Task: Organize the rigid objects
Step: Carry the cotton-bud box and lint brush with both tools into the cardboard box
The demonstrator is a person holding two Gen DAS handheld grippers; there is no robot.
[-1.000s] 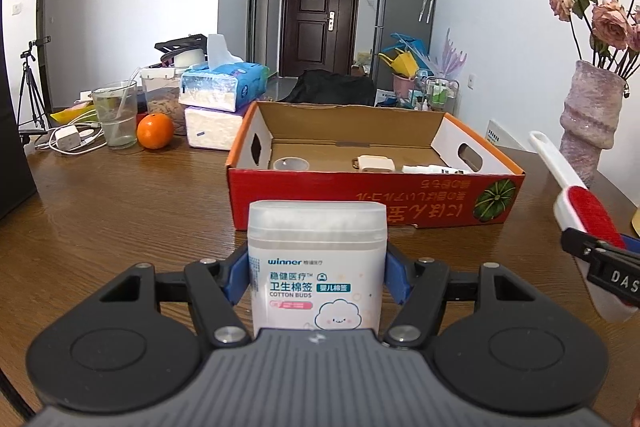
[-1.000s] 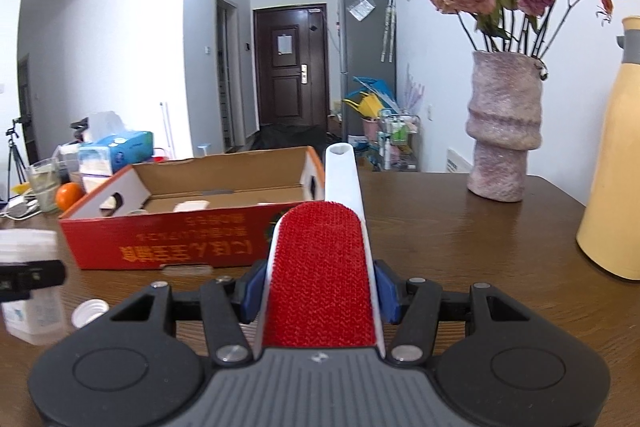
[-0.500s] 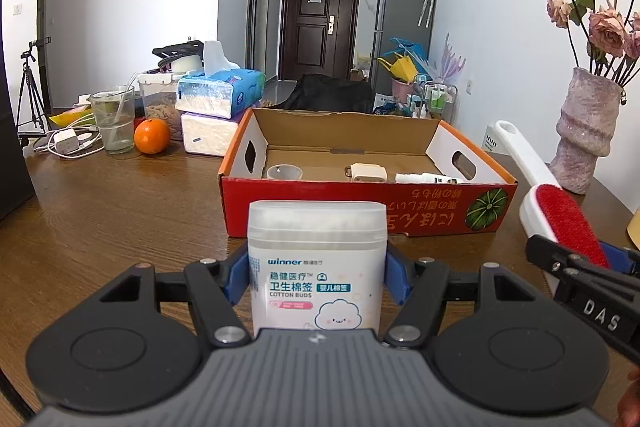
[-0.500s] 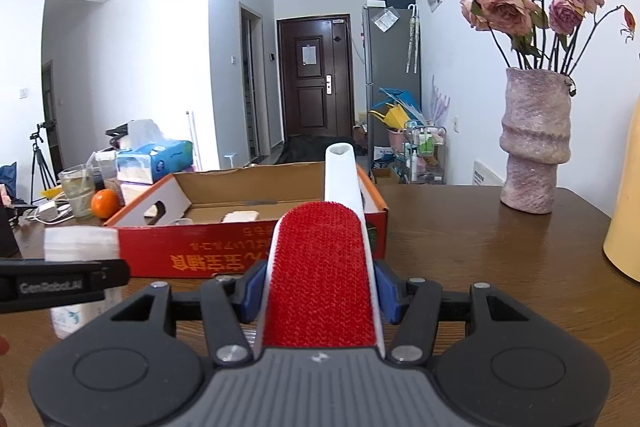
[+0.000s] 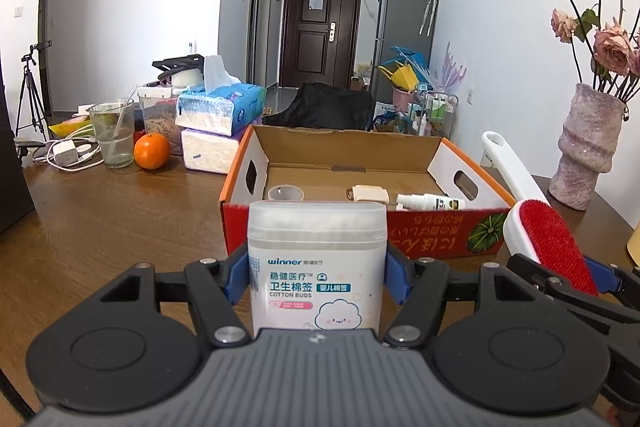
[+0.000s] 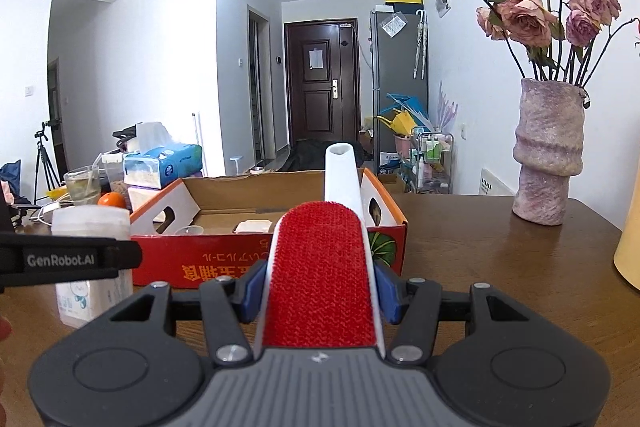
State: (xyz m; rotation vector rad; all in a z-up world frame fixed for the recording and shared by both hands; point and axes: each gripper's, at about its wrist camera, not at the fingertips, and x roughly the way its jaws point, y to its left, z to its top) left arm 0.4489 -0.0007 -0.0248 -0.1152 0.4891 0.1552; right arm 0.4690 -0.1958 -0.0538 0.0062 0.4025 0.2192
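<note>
Now carrying: left tool [image 5: 316,281] clamped on cotton-bud box [image 5: 316,267], right tool [image 6: 320,293] clamped on lint brush [image 6: 320,267], both just short of cardboard box [image 5: 432,231]. Next, probably: lift over near wall, lower inside, release.

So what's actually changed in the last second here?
The right gripper, holding the lint brush, has drawn nearer the cardboard box and beside the left gripper. Both grips are unchanged: the left keeps the cotton bud box. Box contents stayed put.
</note>
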